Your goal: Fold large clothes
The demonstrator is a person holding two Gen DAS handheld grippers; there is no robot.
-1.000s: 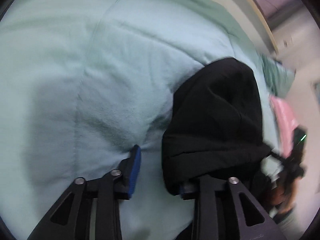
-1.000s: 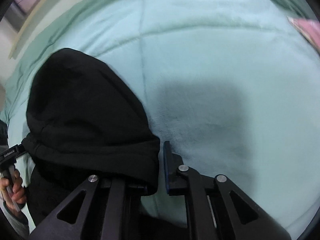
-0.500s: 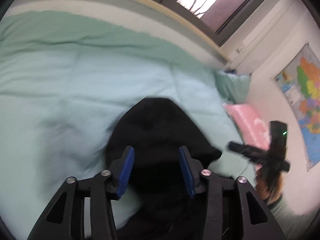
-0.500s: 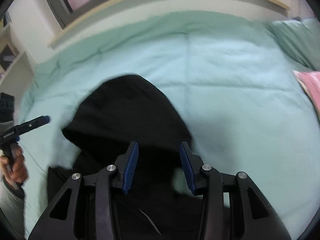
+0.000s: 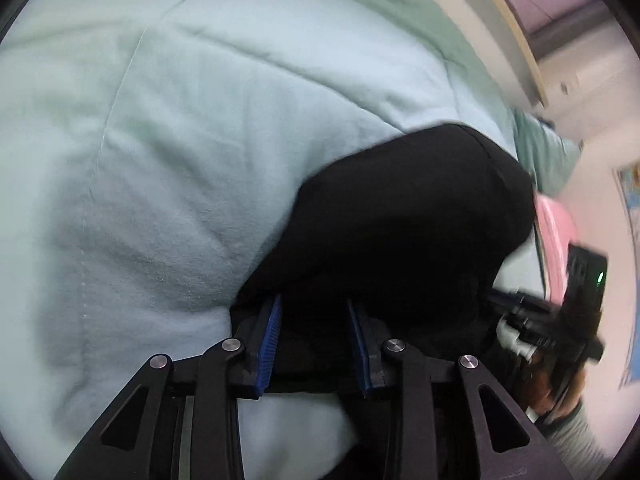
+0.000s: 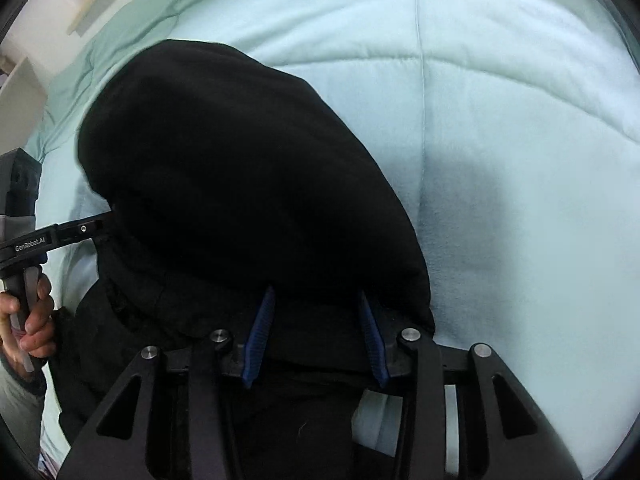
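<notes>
A black, soft fleece hooded garment (image 6: 248, 184) lies on a pale mint-green quilted bed cover (image 5: 168, 152), its rounded hood pointing away from the person. The step appears to be taking hold of the garment's near part at two places; next, both grips likely need to be firm before lifting or folding. The left gripper (image 5: 314, 344) has its jaws narrowing around black fabric. The right gripper (image 6: 316, 336) has jaws part-open, fabric between them; whether either presses it is unclear.
</notes>
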